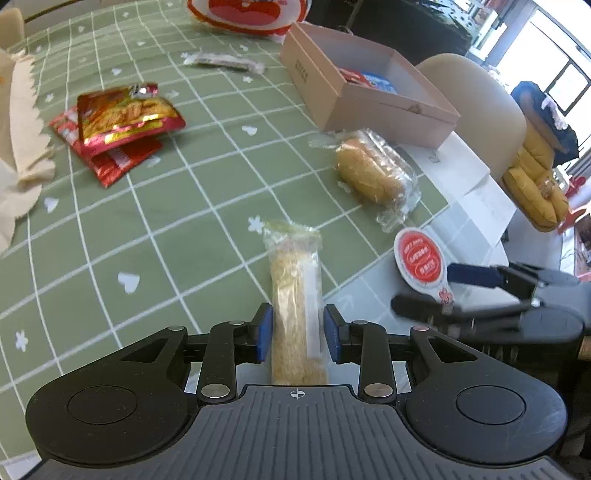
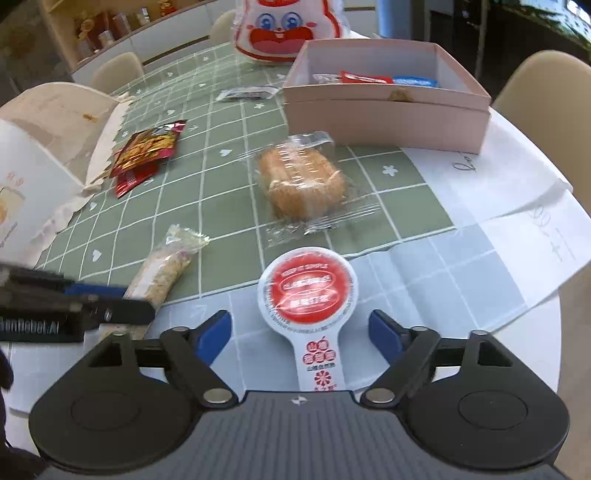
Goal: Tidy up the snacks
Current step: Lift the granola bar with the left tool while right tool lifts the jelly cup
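At the far left edge of the table lay a cream paper bag (image 1: 20, 122) with a zigzag edge. Next to it, on the green checked tablecloth (image 1: 147, 229), two red snack packets (image 1: 118, 125) were stacked, one partly over the other; their print was too blurred to read. Further back sat one slim clear-wrapped bar (image 1: 225, 62), and behind it one white-and-red bag (image 2: 290, 27) printed with a cartoon rabbit face.

The left gripper (image 1: 297, 334) had its blue pads set around one long crumbly bar (image 1: 295, 314) in clear wrap, the jaws nearly closed on it, though contact on both sides could not be confirmed. That bar lay half on the cloth, half on the pale paper near the table edge.

To the right was one wrapped bun (image 1: 371, 170), just in front of one open pink box (image 2: 388, 118). Inside the box, one red packet (image 2: 364, 77) and one blue packet (image 2: 415, 81) showed, plus a clear wrapper beside them.

Furthest right, the right gripper (image 2: 301, 336) stood wide open around the handle of one round sealed cup (image 2: 308, 291), untouched by either pad. Its red lid carried white Chinese characters, unreadable, as was a small English line.
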{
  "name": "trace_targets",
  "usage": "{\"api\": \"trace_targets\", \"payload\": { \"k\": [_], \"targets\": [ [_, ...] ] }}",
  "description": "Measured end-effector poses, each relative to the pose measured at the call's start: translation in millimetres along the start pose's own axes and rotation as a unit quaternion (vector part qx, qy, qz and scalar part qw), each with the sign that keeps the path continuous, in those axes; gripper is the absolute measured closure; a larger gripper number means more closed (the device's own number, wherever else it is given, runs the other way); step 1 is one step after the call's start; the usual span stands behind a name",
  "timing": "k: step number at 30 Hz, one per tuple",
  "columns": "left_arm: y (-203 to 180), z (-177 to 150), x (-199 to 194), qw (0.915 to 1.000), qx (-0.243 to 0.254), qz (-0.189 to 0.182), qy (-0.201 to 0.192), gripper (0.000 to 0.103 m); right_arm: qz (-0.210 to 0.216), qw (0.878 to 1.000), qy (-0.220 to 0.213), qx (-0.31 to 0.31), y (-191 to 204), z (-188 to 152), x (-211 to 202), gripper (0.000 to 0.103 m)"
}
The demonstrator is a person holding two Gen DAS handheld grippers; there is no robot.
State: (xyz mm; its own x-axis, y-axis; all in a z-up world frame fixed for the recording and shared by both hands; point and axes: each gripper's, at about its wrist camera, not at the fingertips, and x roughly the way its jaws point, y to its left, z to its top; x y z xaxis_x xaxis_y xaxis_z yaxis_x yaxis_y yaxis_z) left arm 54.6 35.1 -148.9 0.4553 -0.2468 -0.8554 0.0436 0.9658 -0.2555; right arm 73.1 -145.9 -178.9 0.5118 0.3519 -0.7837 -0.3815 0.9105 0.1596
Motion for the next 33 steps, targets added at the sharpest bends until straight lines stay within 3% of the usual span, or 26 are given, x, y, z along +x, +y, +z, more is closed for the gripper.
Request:
{"api": "trace_targets", "payload": {
  "k": [4, 13, 14, 20, 25, 31, 33],
  "targets": [
    [-5.1, 7.4, 10.0, 0.9998, 0.010, 0.015, 0.005, 0.067, 0.007, 1.000, -0.003, -0.020, 6.0, -3.7, 5.0, 0.000],
    [-6.2, 11.2, 12.3, 0.9998, 0.007, 0.014, 0.015, 0.068, 0.021, 0.997, 0.019, -0.069, 6.0, -1.6, 5.0, 0.000],
    [-4.7, 10.9, 12.1, 0.9998, -0.001, 0.012, 0.014, 0.068, 0.022, 0.997, 0.018, -0.069, 4.8, -1.8, 2.6, 0.005],
    [-6.5, 8.5, 11.2, 0.9998, 0.002, 0.016, 0.007, 0.068, 0.002, 0.997, -0.042, -0.062, -3.6, -11.3, -16.8, 0.008],
    [-12.4, 5.3, 11.4, 0.9994, 0.020, 0.030, -0.001, 0.067, -0.006, 0.996, -0.044, -0.074, -5.4, -8.3, -13.1, 0.009],
    [-11.9, 3.5, 10.6, 0.9993, 0.020, 0.032, -0.006, 0.067, -0.007, 0.996, -0.025, -0.082, 0.7, -0.1, 5.4, 0.022],
    [-13.1, 3.2, 10.6, 0.9992, 0.021, 0.035, -0.006, 0.067, -0.014, 0.996, -0.027, -0.085, 1.1, 1.3, 3.8, 0.040]
  ]
}}
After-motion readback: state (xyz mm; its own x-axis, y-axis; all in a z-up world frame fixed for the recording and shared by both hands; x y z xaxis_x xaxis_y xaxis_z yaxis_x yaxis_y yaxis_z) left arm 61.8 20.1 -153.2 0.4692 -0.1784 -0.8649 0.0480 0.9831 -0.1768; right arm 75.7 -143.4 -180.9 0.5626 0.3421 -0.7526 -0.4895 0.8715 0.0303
